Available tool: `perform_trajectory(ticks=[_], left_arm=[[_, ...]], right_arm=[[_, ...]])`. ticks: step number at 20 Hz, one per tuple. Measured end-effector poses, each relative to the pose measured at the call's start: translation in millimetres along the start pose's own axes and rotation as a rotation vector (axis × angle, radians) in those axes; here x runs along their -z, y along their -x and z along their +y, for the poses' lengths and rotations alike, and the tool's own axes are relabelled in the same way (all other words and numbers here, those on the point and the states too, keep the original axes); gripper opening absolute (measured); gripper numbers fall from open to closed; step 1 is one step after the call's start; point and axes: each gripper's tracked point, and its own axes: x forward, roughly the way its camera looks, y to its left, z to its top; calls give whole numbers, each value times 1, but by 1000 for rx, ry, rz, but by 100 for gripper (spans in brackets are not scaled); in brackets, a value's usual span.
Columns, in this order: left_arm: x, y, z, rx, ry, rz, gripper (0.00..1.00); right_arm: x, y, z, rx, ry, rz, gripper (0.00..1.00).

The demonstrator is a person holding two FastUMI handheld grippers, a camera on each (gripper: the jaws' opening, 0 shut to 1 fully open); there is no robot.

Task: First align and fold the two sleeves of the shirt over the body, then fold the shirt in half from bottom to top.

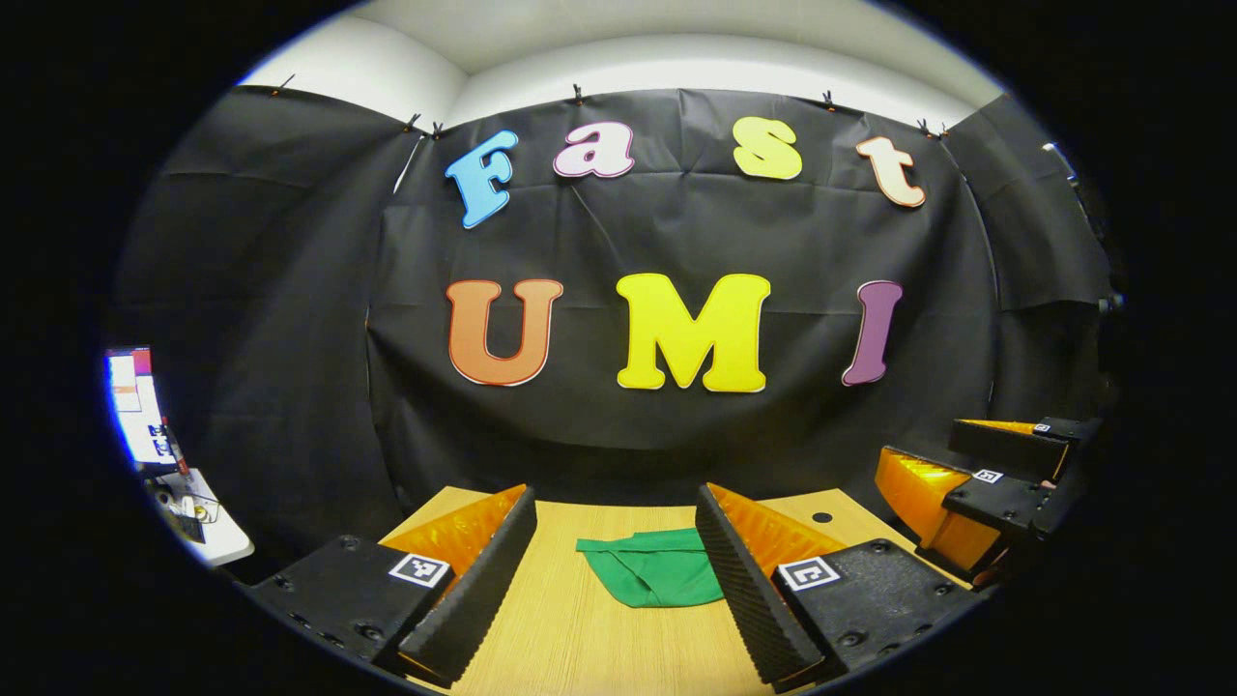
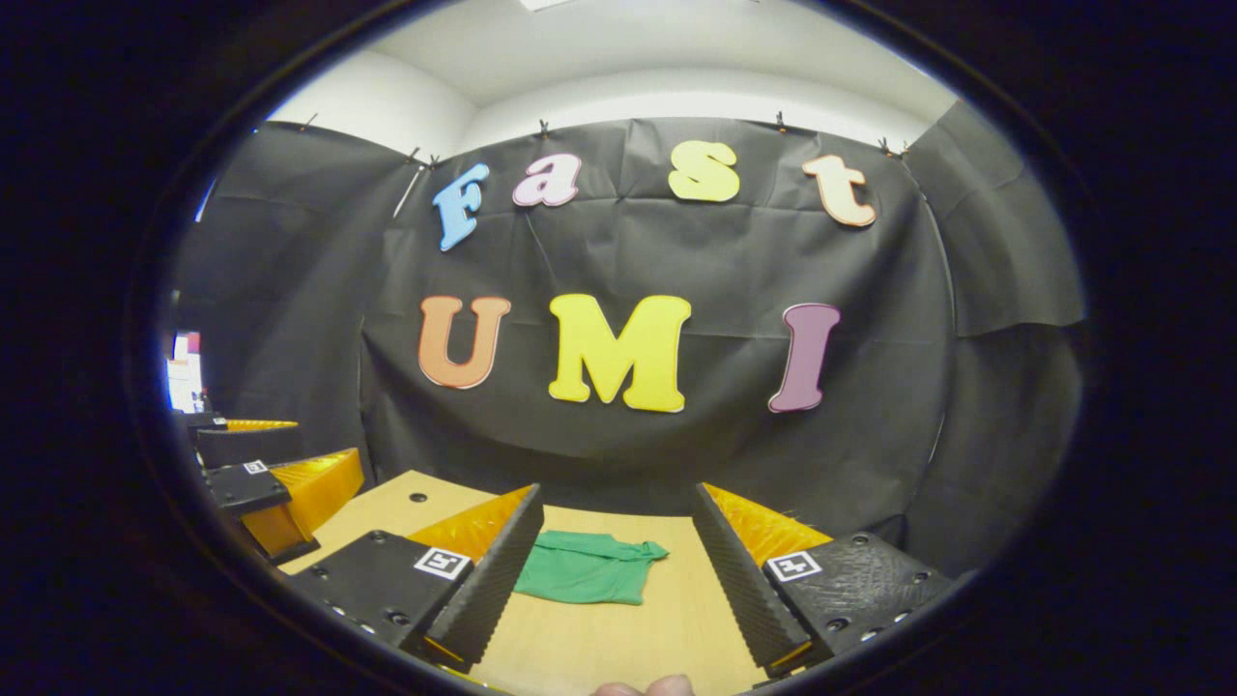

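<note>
A green shirt (image 1: pixel 657 568) lies folded into a small flat bundle on the wooden table (image 1: pixel 580 638). In the left gripper view my left gripper (image 1: pixel 614 541) is held open above the table's near side, with the shirt beyond its fingers and nothing between them. The right gripper (image 1: pixel 976 483) shows off to the right there. In the right gripper view the shirt (image 2: pixel 585 570) lies ahead, slightly left, and my right gripper (image 2: pixel 618 541) is open and empty. The left gripper (image 2: pixel 261 483) shows at the left edge.
Black cloth hangs behind and beside the table. A small white side table (image 1: pixel 208 527) with a lit screen (image 1: pixel 135 406) stands far left. Round holes (image 1: pixel 822 517) mark the tabletop near its back corners. A fingertip (image 2: pixel 643 687) peeks in at the bottom.
</note>
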Motion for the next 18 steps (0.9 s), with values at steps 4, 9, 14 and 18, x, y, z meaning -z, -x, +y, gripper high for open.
perform_trajectory(ticks=[4, 9, 14, 18], left_arm=[[-8, 11, -3, -1, -4, -10, 100], [-11, 12, -7, -4, -3, -19, 100], [-14, 9, -8, -23, -12, -29, 100], [-15, 5, -13, -26, -1, -29, 100]], right_arm=[[-5, 12, 3, -8, -17, -11, 96], [-13, 16, -2, -2, -16, -24, 96], [-11, 12, -7, -5, -23, -22, 96], [-6, 12, -6, -19, -41, -4, 96]])
